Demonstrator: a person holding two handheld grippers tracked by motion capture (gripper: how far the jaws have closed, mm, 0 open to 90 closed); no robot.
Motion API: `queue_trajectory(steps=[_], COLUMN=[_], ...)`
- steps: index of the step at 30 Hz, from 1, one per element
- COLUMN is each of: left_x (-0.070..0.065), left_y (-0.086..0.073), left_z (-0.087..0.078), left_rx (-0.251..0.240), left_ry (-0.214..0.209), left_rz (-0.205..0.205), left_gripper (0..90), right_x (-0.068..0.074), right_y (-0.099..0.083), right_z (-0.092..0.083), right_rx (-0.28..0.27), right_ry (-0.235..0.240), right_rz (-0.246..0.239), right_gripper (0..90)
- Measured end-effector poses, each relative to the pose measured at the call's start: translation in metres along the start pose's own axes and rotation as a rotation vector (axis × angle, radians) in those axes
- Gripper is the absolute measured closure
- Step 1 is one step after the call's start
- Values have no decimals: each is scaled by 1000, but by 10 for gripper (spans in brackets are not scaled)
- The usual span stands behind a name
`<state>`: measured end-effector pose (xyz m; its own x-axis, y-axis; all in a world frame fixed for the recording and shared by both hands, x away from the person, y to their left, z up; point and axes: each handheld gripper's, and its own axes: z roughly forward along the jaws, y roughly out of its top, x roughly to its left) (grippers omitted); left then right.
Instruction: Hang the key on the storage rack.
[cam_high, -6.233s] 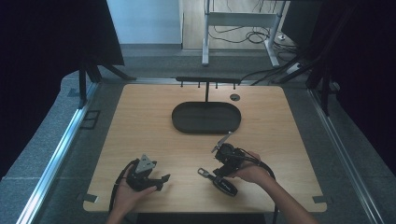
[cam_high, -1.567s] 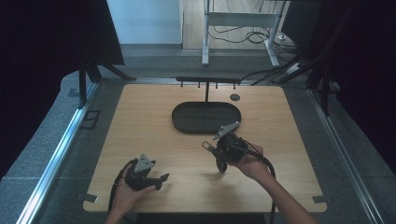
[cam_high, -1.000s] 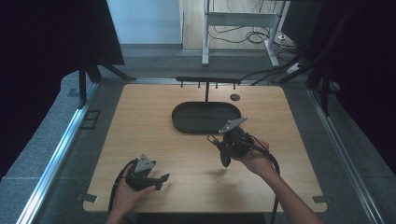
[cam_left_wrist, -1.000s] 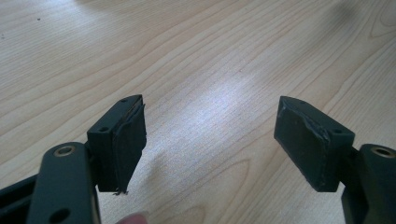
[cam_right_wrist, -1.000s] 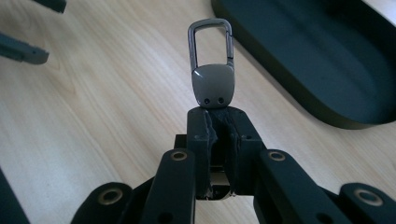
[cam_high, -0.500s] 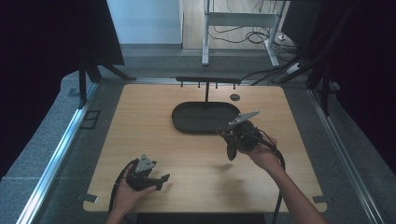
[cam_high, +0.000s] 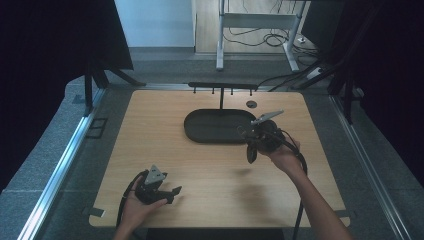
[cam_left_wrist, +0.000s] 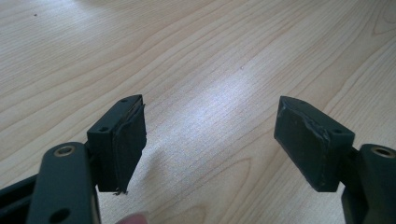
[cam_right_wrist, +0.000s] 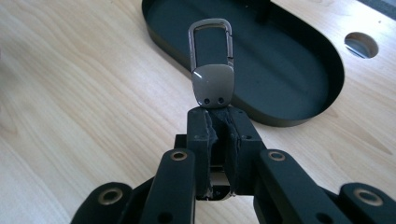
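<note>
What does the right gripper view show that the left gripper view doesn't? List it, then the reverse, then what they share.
Right gripper view: the right gripper, jaws shut on a metal keyring clip whose loop points at the dark oval tray, plus a round hole in the tabletop beyond the tray.
Left gripper view: the left gripper, jaws wide open with nothing between them, and a fingertip at the bottom edge.
Both: the light wooden table underneath, and two black padded jaws rising from the bottom.
</note>
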<state>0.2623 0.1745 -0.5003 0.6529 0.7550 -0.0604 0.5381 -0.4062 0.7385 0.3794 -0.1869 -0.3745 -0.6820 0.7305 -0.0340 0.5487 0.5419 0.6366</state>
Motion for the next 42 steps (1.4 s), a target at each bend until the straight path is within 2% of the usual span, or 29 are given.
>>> queue_trajectory(steps=[8, 26, 42], left_x=[0, 0, 2], left_y=[0, 0, -1], left_z=[0, 1, 2], left_rx=[2, 9, 11], left_ry=[-1, 0, -3], left_rz=[-1, 0, -2], left_gripper=[256, 256, 256], right_x=[-12, -33, -46], right_y=[8, 17, 36], right_z=[1, 5, 12], right_rx=[-23, -32, -61], right_ry=[-19, -56, -91], right_rz=[34, 82, 126], right_gripper=[810, 810, 809])
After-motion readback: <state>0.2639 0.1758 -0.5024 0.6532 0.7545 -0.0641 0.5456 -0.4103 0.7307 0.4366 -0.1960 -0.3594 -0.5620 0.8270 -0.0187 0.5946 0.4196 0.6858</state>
